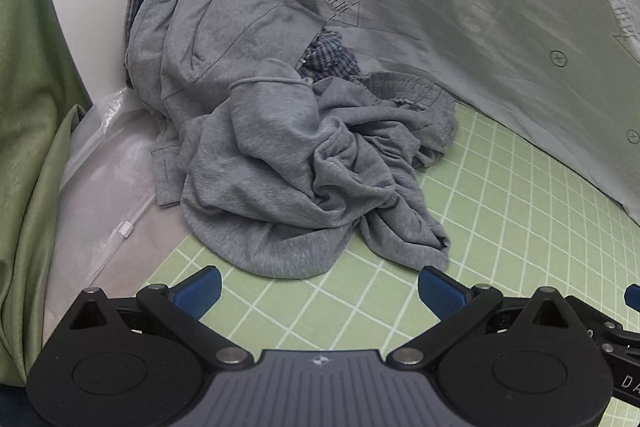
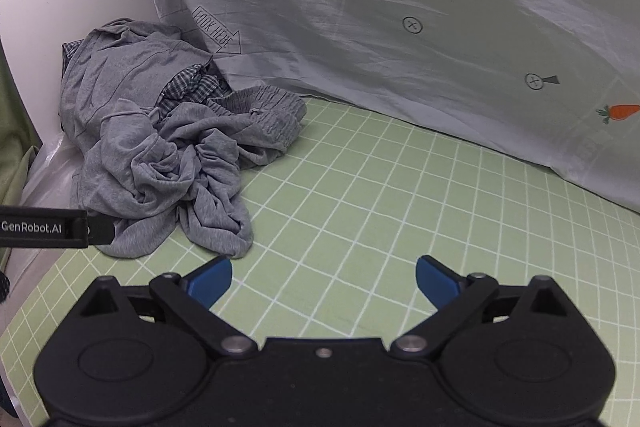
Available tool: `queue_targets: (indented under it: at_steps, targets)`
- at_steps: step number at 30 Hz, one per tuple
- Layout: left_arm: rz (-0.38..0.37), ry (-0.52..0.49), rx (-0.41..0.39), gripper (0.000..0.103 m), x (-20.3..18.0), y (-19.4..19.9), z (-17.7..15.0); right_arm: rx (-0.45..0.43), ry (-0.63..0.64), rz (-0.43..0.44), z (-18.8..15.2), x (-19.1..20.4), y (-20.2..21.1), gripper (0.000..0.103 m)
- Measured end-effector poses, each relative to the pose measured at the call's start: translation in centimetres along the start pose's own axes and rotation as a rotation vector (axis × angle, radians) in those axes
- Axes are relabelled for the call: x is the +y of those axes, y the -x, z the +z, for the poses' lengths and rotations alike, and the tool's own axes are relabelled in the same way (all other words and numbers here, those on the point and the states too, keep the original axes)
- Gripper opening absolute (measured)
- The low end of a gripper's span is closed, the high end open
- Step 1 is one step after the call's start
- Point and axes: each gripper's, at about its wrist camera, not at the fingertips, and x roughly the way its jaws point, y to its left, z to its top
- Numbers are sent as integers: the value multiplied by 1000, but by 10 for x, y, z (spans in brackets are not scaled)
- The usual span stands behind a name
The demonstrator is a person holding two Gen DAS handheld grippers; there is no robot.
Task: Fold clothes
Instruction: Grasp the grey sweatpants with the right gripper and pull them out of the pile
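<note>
Both tongs apart and empty, nothing folded yet.

The left gripper (image 1: 319,287) and right gripper (image 2: 324,281) hover over the green grid mat (image 2: 360,211), blue pads spread wide, holding nothing. The crumpled grey clothes (image 1: 288,155) lie heaped at twelve o'clock from the left gripper, ten o'clock from the right, a plaid garment (image 1: 328,53) tucked among them against the carrot-print sheet (image 2: 400,27). By my judgement, every fold remains undone.
</note>
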Motion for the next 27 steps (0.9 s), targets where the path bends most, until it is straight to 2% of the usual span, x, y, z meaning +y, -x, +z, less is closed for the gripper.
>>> queue_targets:
  at_steps: [4, 6, 8, 11, 15, 17, 18, 19, 23, 27]
  targets:
    - [5, 55, 61, 99, 19, -35, 17, 37, 36, 58, 22, 21, -45, 91]
    - [9, 78, 90, 91, 27, -52, 23, 60, 57, 88, 30, 31, -68, 89]
    - [11, 99, 118, 79, 35, -68, 27, 83, 76, 115, 37, 44, -92, 85]
    - [10, 120, 155, 68, 43, -87, 32, 133, 96, 153, 43, 60, -129, 73]
    - [11, 115, 183, 62, 48, -100, 34, 191, 99, 200, 44, 73, -159, 49]
    - [6, 108, 190, 59, 49, -101, 34, 196, 99, 218, 40, 75, -164, 43]
    - [7, 103, 191, 59, 49, -101, 33, 185, 117, 223, 38, 76, -162, 31]
    - [7, 98, 192, 59, 49, -100, 33, 184, 129, 231, 36, 74, -159, 12]
    - [10, 79, 182, 59, 46, -89, 31, 182, 99, 227, 25, 55, -144, 9]
    - [-2, 63, 147, 59, 39, -64, 25, 169, 110, 134, 1, 23, -115, 8]
